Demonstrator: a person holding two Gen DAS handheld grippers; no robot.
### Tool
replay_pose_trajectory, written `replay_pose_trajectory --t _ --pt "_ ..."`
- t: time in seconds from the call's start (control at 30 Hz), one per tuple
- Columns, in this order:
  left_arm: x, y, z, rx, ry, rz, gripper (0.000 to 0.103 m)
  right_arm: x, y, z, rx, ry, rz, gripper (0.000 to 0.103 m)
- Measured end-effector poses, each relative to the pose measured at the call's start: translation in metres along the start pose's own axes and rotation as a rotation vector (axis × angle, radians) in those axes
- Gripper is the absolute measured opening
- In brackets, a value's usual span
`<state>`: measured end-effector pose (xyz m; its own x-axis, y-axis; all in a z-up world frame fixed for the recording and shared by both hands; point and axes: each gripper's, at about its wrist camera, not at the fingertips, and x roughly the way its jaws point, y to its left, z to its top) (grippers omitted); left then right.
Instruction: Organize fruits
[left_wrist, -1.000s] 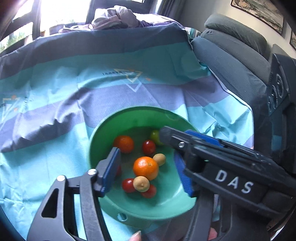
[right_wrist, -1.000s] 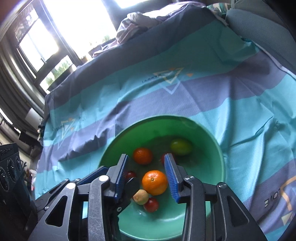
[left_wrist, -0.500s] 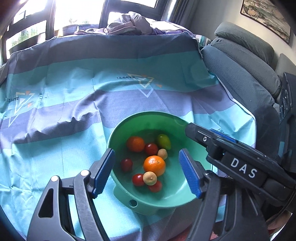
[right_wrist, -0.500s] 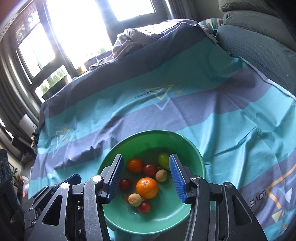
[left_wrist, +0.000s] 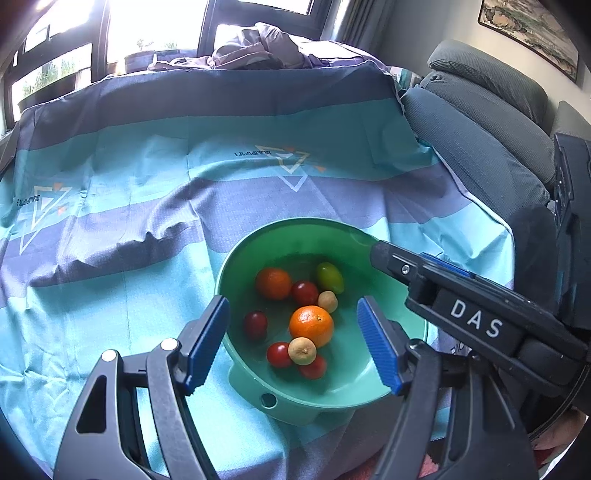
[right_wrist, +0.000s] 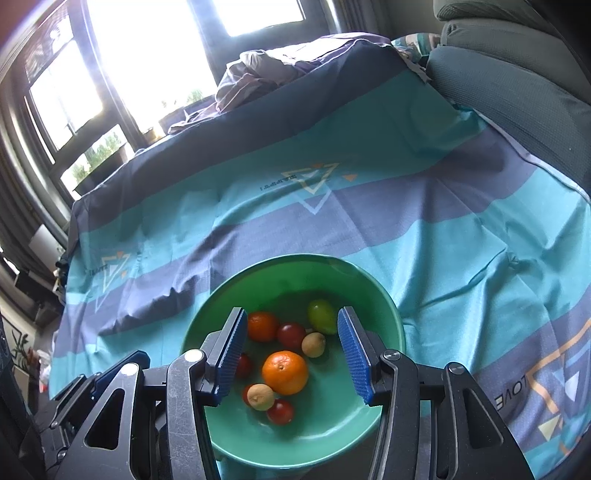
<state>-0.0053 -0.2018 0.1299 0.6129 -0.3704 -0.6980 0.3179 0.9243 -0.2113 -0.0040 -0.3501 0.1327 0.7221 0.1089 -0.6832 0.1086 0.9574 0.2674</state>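
A green bowl (left_wrist: 288, 236) (right_wrist: 373, 435) stands near the front edge of the striped cloth. It holds an orange (left_wrist: 311, 325) (right_wrist: 284, 372), a smaller reddish orange (left_wrist: 273, 283), a green fruit (left_wrist: 329, 277) (right_wrist: 322, 315), several red cherry tomatoes (left_wrist: 305, 292) and two small tan fruits (left_wrist: 302, 350). My left gripper (left_wrist: 293, 345) is open and empty above the bowl. My right gripper (right_wrist: 291, 356) is open and empty above the bowl; its body shows in the left wrist view (left_wrist: 476, 317).
A teal and purple striped cloth (left_wrist: 147, 206) (right_wrist: 443, 236) covers the table. A grey sofa (left_wrist: 480, 122) stands to the right. Crumpled clothes (left_wrist: 258, 48) lie at the far edge by the windows.
Both grippers have pulled back and up from the bowl, so the bowl looks smaller and more of the cloth shows. Both grippers have opened wider. The fruit has stayed in the bowl.
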Motion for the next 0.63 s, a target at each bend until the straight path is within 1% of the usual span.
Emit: replay_pose_trajectory --t 0.07,0.17,0.27,0.63 --pt "0.0003 -0.0008 0.0 0.0 0.002 -0.006 0.072 0.0003 -0.0001 0.0001 0.002 0.0 -0.003 0.052" --pt "0.0003 -0.0007 -0.0001 -0.009 0.011 -0.045 0.072 0.0005 0.0002 0.0001 -0.001 0.001 -0.007 0.052" --pt "-0.0008 -0.0025 -0.0001 -0.005 0.001 -0.026 0.072 0.0002 0.0008 0.0 0.0 0.001 -0.012 0.052" --pt "-0.0038 0.0017 -0.0007 -0.011 0.0 -0.025 0.072 -0.0006 -0.0016 0.0003 0.005 -0.003 -0.042 0.052"
